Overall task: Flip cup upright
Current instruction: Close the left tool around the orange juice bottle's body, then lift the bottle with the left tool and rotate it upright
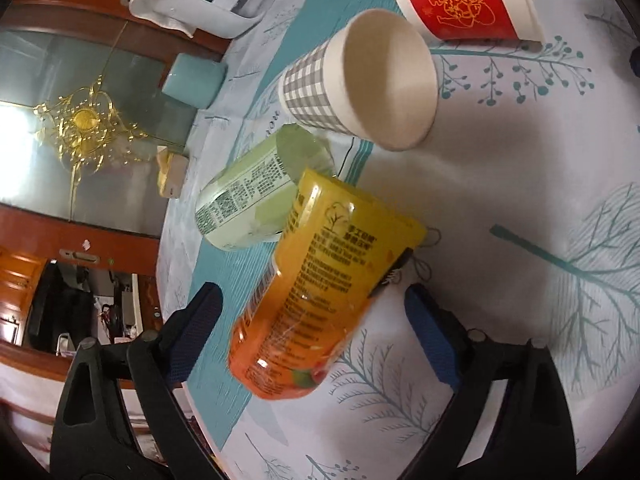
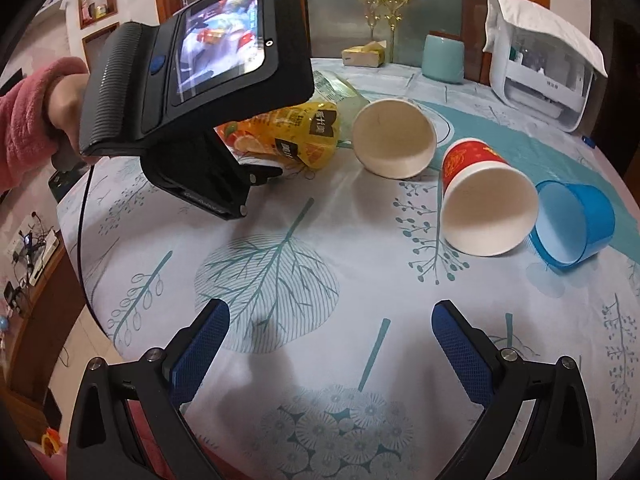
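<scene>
Several cups lie on their sides on the tree-print tablecloth (image 2: 304, 216). An orange-yellow plastic cup (image 1: 320, 280) lies between the fingers of my open left gripper (image 1: 316, 300), which does not touch it; it also shows in the right wrist view (image 2: 296, 136). Behind it lie a pale green cup (image 1: 256, 196) and a grey-checked paper cup (image 1: 360, 80), which shows in the right wrist view too (image 2: 394, 136). A red paper cup (image 2: 480, 200) and a blue plastic cup (image 2: 572, 224) lie to the right. My right gripper (image 2: 328, 336) is open and empty above the cloth.
The left hand-held unit with its screen (image 2: 192, 68) hangs over the table's left side. A white appliance (image 2: 544, 68), a teal container (image 2: 444, 58) and a tissue box (image 2: 366, 54) stand at the table's far edge. A wooden cabinet stands beyond.
</scene>
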Demonstrator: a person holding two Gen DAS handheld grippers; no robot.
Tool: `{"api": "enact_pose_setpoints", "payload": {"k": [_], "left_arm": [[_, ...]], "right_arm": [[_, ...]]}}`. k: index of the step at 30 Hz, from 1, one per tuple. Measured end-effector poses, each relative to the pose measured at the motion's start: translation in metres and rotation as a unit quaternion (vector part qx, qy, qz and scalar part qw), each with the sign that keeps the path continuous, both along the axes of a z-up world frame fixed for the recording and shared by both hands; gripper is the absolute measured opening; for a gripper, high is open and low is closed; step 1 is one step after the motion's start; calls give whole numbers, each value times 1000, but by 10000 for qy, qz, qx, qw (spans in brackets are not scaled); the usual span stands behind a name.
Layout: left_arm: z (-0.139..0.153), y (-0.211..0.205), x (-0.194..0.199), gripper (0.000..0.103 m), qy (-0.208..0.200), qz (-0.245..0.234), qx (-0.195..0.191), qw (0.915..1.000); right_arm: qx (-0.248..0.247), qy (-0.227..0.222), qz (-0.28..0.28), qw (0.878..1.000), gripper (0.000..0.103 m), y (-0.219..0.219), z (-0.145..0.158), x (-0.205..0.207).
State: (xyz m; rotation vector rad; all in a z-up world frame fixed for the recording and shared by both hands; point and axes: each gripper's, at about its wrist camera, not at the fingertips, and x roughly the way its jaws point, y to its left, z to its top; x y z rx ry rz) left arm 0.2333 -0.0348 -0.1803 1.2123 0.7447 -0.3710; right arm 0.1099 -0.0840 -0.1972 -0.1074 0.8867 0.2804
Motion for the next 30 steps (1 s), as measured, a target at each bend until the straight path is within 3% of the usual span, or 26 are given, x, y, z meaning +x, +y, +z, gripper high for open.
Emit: {"api": "enact_pose_setpoints", "payload": {"k": [5,14,20,25,30], "left_arm": [[-2,0,10,69,183,-77,38,9998],[-4,-6,6,60,64,-75,137,9999],[17,-11,0,58,496,239,-163,9983],[40,-17,-6,57,1110,547,-484,9911],[57,-14,-6,57,1861,1221,-880,9709]], "right_arm": [[84,83,-82,9999,102,-4,-7,6],[98,77,-144,9998,102,-13,-4,-8],[208,97,-293,9993,102,-24,0,-14],[353,61,-417,9985,102,-41,6,-20],[466,-29,-508,9976,102,-56,16,-30]]}}
